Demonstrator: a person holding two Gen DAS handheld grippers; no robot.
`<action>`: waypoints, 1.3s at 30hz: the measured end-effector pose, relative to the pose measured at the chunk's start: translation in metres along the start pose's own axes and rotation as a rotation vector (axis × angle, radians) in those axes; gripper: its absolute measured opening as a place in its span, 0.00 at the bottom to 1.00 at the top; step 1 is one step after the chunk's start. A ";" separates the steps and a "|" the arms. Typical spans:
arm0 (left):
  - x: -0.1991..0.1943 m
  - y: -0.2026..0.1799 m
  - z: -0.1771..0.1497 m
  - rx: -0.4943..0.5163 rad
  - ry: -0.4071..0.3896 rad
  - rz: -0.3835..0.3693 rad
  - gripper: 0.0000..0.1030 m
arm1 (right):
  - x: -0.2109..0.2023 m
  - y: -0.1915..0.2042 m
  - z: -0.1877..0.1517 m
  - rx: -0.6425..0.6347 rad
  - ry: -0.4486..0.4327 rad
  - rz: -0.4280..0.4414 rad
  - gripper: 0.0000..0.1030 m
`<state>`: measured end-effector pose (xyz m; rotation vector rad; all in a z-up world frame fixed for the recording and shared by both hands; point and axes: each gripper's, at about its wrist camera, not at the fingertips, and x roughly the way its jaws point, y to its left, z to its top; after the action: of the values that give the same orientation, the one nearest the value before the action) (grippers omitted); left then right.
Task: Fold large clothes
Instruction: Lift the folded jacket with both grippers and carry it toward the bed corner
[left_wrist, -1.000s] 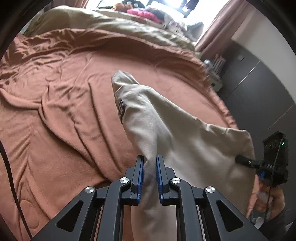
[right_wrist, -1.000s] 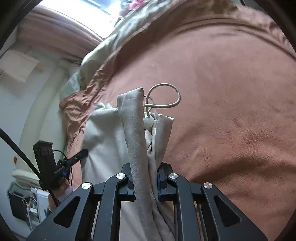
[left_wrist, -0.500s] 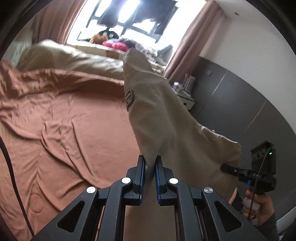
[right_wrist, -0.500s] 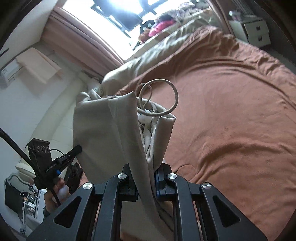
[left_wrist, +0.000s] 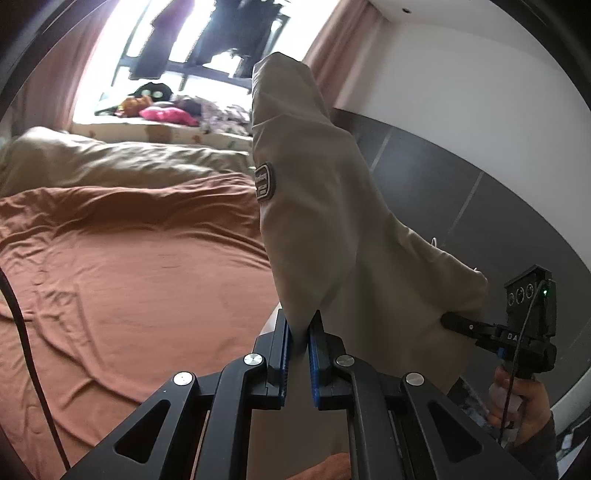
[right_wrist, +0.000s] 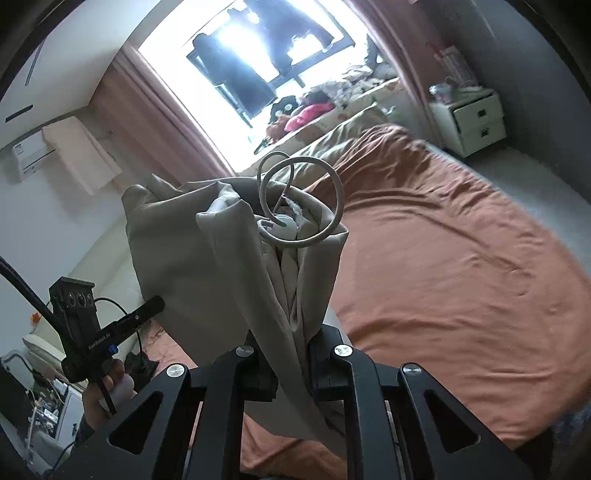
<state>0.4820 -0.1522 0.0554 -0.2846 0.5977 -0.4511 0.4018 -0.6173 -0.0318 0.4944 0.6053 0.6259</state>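
The left gripper (left_wrist: 298, 326) has its blue-padded fingers (left_wrist: 283, 343) almost together, clamped on a pinch of the beige garment (left_wrist: 317, 206). From this pinch the cloth rises up and away in front of the camera as a long tapering part, with a dark oval patch (left_wrist: 263, 182) on its side, and it is lifted clear of the brown bedspread (left_wrist: 122, 280) below. To the right the same cloth spreads across to the right gripper (left_wrist: 452, 320), which the person's right hand (left_wrist: 524, 402) holds by its handle.

In the right wrist view the left gripper (right_wrist: 157, 303) shows at the left edge, held by the left hand (right_wrist: 107, 391), its tip at the edge of the garment (right_wrist: 173, 258). The right gripper (right_wrist: 291, 343) has its fingers nearly closed on a thick bunch of the garment, so the pads are hidden by the folds. The bunch stands up just above the fingers, with a looped drawstring (right_wrist: 325, 221) at its top. Both grippers point somewhat downward, over the brown bedspread (right_wrist: 443, 277), with the garment stretched between them in the air.
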 end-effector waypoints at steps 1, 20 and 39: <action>0.005 -0.010 0.001 0.003 0.003 -0.012 0.09 | -0.010 -0.004 0.002 -0.006 -0.003 -0.011 0.09; 0.105 -0.159 0.001 0.062 0.083 -0.165 0.08 | -0.135 -0.044 0.020 -0.021 -0.079 -0.176 0.08; 0.244 -0.139 0.000 -0.070 0.328 -0.169 0.07 | -0.060 -0.080 0.050 0.133 0.010 -0.318 0.08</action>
<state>0.6157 -0.3910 -0.0073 -0.3321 0.9157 -0.6469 0.4266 -0.7252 -0.0209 0.5061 0.7210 0.2876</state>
